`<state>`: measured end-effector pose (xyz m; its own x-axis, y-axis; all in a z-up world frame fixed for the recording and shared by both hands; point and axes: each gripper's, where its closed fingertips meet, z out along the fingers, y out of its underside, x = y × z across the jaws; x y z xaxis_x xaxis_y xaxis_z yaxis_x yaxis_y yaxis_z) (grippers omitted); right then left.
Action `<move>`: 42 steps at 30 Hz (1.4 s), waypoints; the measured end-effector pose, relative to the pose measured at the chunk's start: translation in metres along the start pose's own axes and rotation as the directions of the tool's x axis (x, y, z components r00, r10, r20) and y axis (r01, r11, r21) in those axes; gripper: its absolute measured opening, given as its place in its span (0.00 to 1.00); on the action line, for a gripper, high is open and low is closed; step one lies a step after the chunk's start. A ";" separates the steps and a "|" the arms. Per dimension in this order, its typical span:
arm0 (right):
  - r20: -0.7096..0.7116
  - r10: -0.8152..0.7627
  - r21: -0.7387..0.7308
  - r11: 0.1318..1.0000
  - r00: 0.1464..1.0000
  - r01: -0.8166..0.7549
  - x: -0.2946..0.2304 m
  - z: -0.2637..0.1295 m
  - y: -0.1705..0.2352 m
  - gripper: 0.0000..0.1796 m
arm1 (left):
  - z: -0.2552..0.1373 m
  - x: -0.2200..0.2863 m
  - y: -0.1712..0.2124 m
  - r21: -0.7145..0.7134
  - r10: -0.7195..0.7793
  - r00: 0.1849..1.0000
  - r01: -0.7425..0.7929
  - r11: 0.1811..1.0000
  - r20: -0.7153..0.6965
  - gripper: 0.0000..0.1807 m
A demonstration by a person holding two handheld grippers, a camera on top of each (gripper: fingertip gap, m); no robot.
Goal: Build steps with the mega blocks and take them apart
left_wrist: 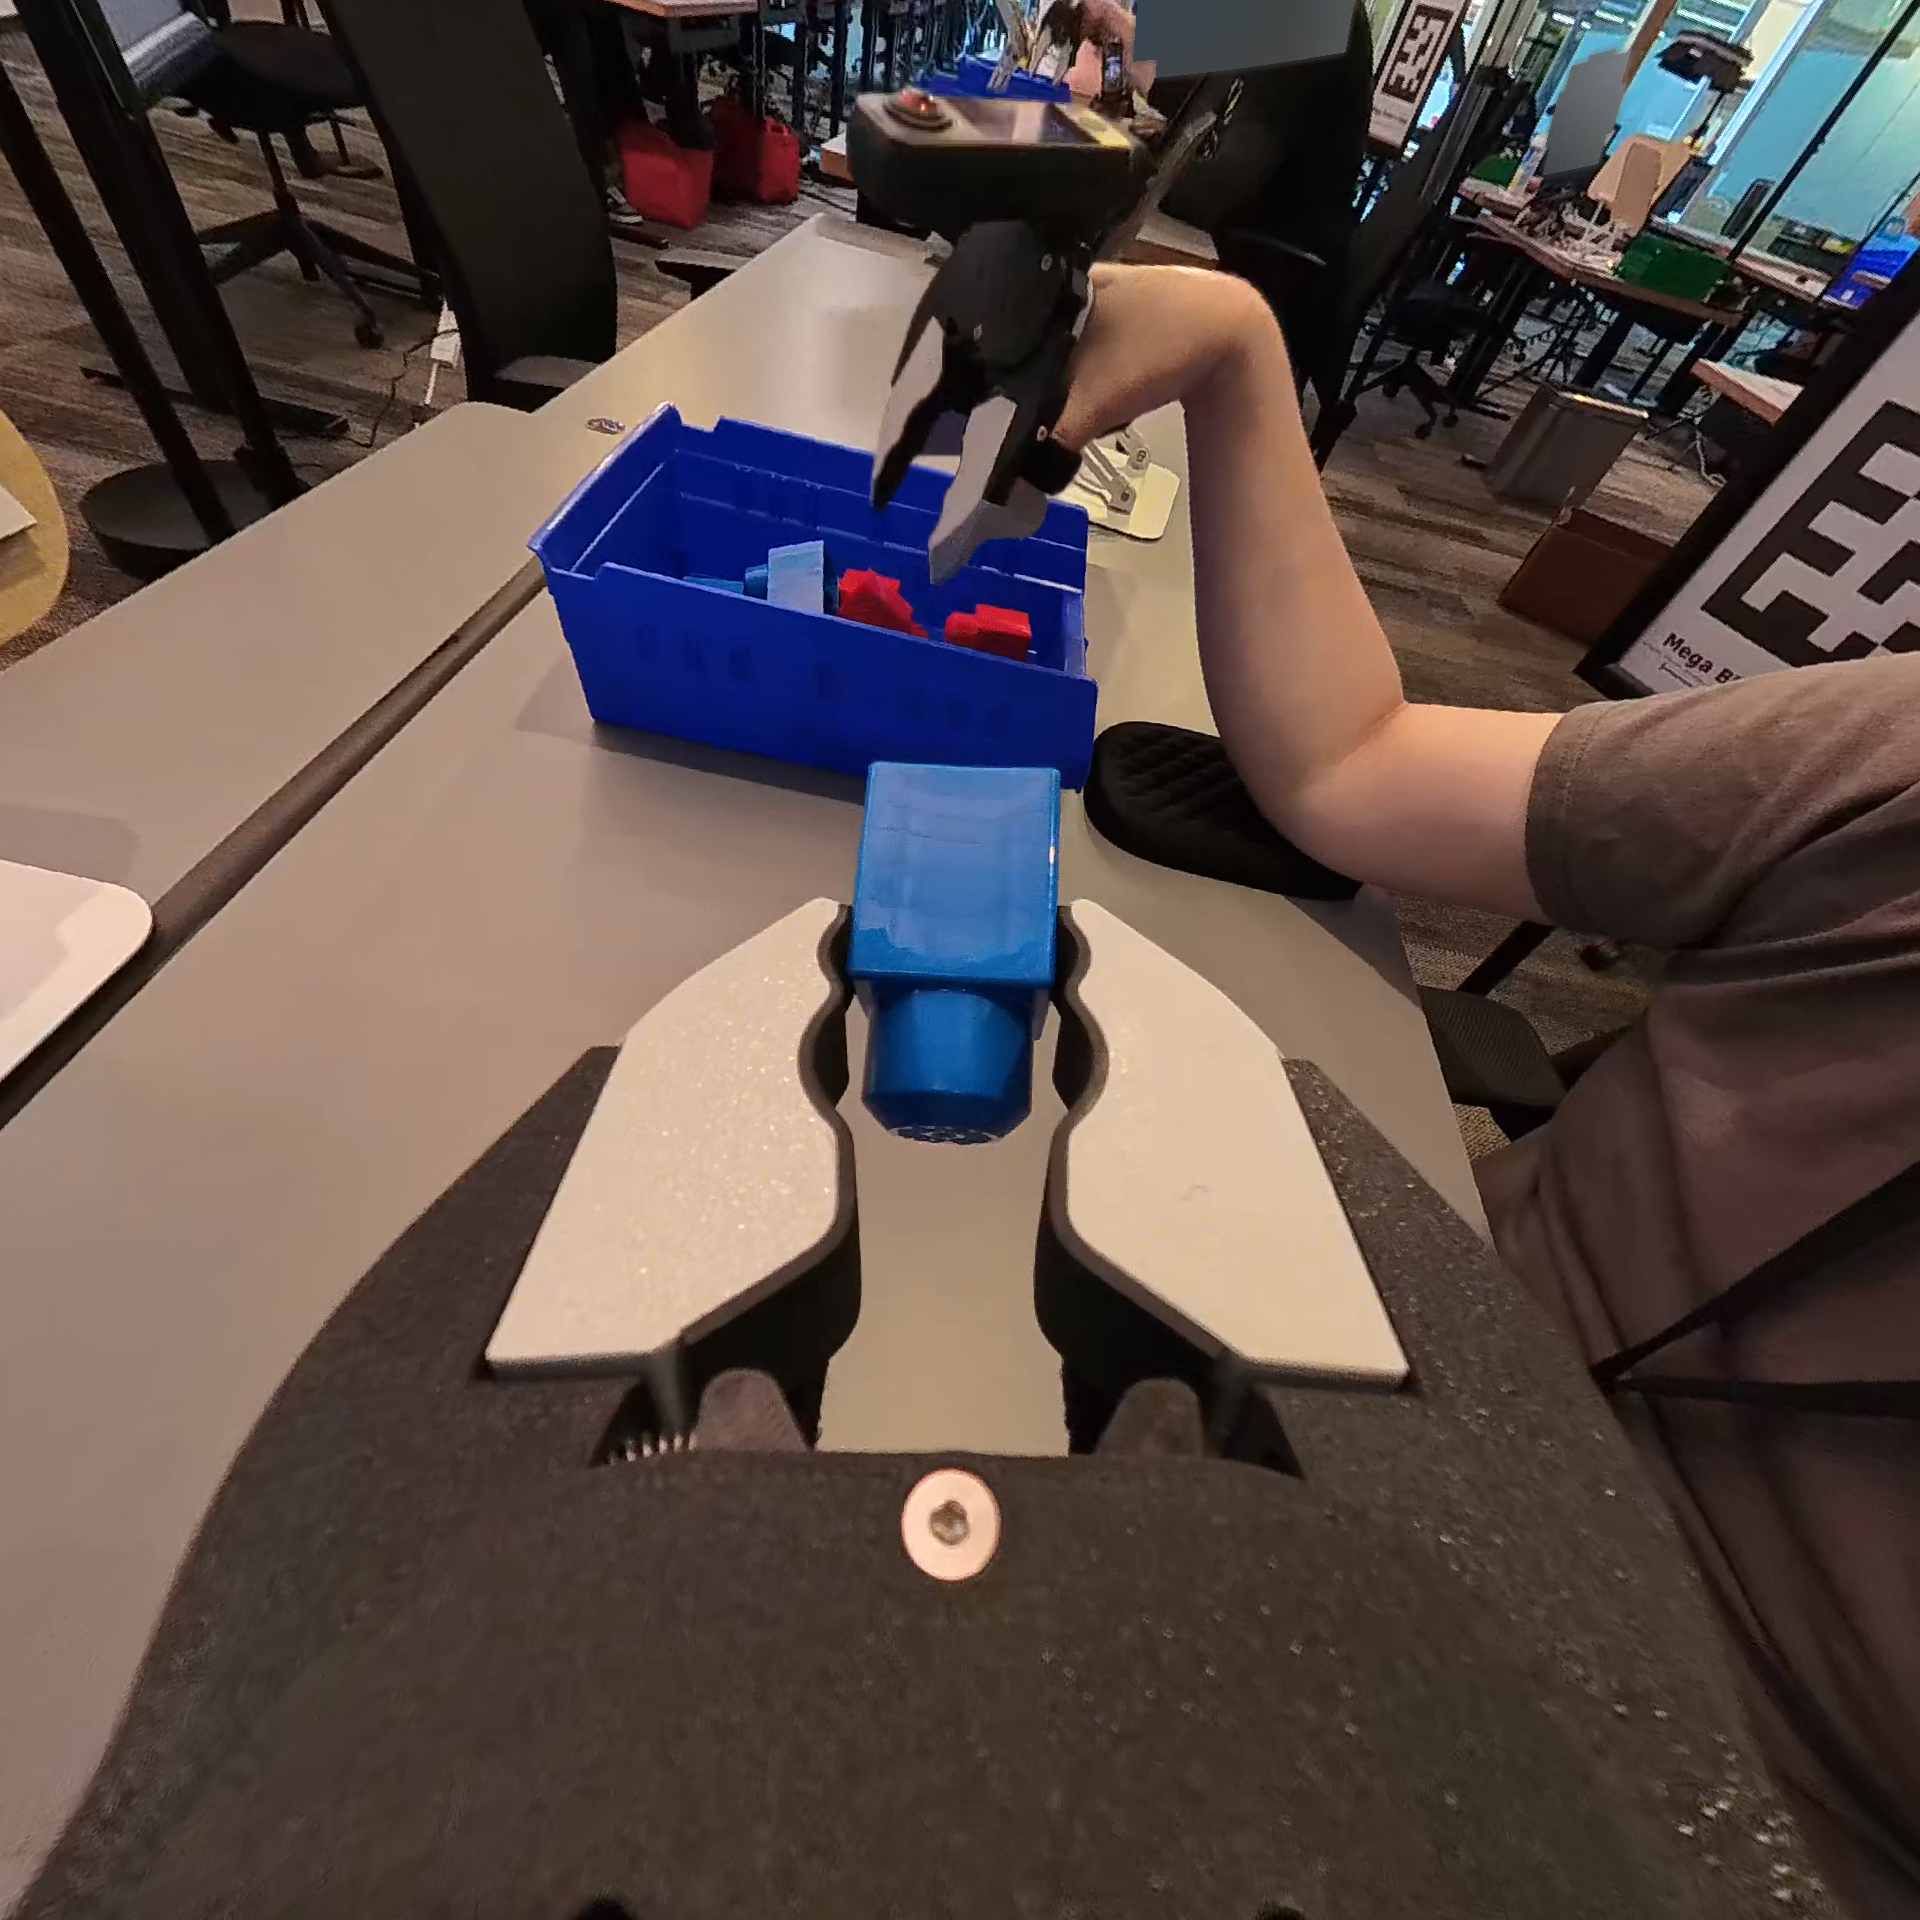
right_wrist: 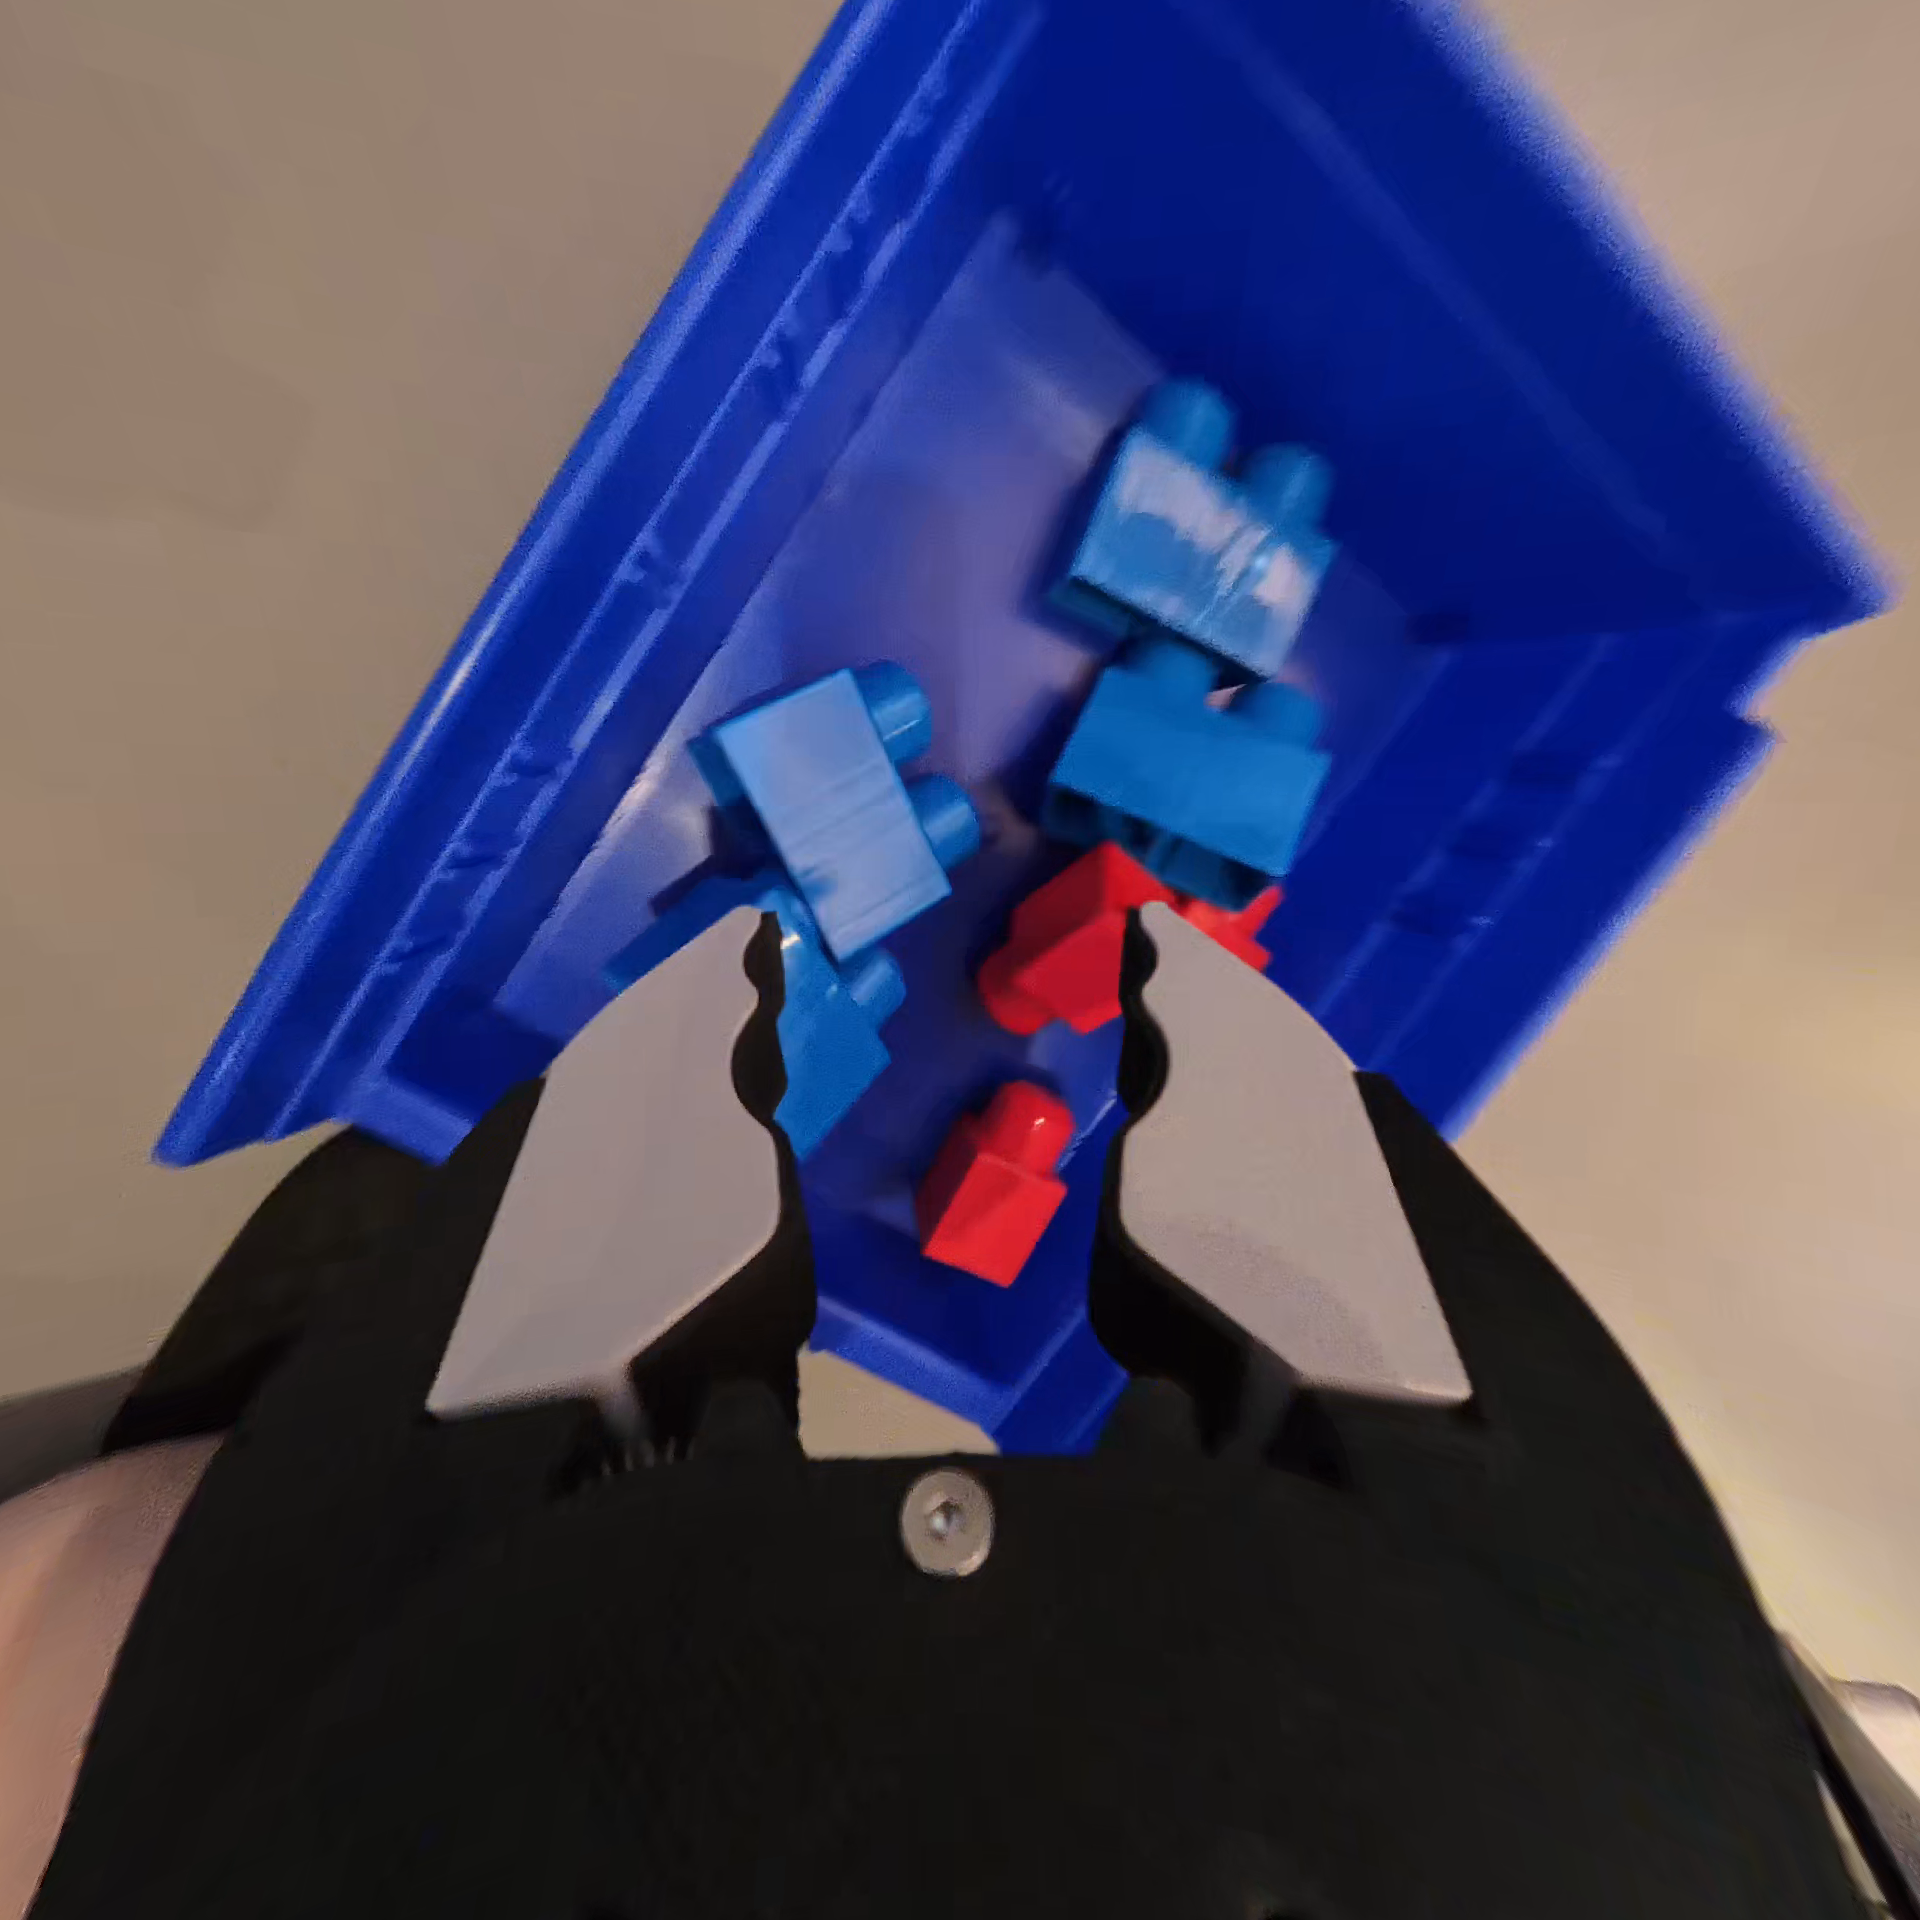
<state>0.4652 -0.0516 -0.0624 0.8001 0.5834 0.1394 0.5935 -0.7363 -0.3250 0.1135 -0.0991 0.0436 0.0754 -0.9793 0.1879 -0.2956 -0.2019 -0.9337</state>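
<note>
My left gripper (left_wrist: 954,925) is shut on a blue mega block (left_wrist: 951,894) and holds it over the grey table (left_wrist: 416,935), its stud pointing back at the camera. A blue bin (left_wrist: 831,686) stands just beyond it with several blue and red blocks inside. My right gripper (right_wrist: 945,914) is open and empty above the bin (right_wrist: 1351,260), pointing down into it; it also shows in the left wrist view (left_wrist: 920,530). Under it lie a red block (right_wrist: 1060,956), a second red block (right_wrist: 997,1184) and several blue blocks (right_wrist: 831,810).
A black padded rest (left_wrist: 1195,810) lies right of the bin under the person's forearm (left_wrist: 1278,582). A white pad (left_wrist: 52,956) sits at the table's left edge. Chairs, desks and a marker board (left_wrist: 1829,468) stand around the table. The left gripper's tips are roughly 40 cm from the right gripper's.
</note>
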 end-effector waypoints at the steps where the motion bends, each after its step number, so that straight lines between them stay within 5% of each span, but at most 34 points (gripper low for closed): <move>1: 0.014 -0.011 -0.011 1.000 1.000 0.012 -0.004 0.001 0.001 0.36 | 0.000 0.000 0.000 0.001 -0.001 1.000 0.001 1.000 -0.002 0.20; 13: 0.014 -0.038 -0.078 0.996 0.999 0.039 -0.008 0.011 0.001 0.35 | 0.004 -0.002 0.004 -0.018 -0.006 1.000 0.006 1.000 0.006 0.20; 17: -0.073 -0.107 0.145 0.983 0.992 0.117 -0.017 -0.020 -0.048 0.33 | 0.008 -0.007 0.004 -0.023 0.013 0.998 -0.012 1.000 0.056 0.20; 22: -0.071 -0.327 0.648 0.703 0.942 0.293 -0.117 -0.097 -0.152 0.32 | 0.021 0.002 0.005 -0.046 0.043 0.998 -0.042 0.998 0.042 0.20; 26: 0.104 -0.658 0.827 0.474 0.746 0.303 -0.239 -0.114 -0.175 0.32 | 0.031 0.018 0.011 -0.092 0.056 0.998 -0.057 0.994 -0.014 0.20; 31: -0.376 -0.779 0.770 0.038 0.502 0.637 -0.287 -0.098 -0.170 0.32 | 0.033 0.040 0.008 -0.086 -0.049 0.987 0.036 0.996 -0.154 0.20; 42: -0.493 -0.738 0.749 -0.089 0.462 0.657 -0.305 -0.103 -0.173 0.29 | 0.021 0.036 -0.009 -0.003 -0.180 0.966 0.182 0.983 -0.187 0.20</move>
<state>0.1277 -0.1378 0.0480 -0.0256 0.6435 0.7650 0.4071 0.7056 -0.5800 0.1390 -0.1321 0.0520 -0.0519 -0.9123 0.4062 -0.2797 -0.3772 -0.8829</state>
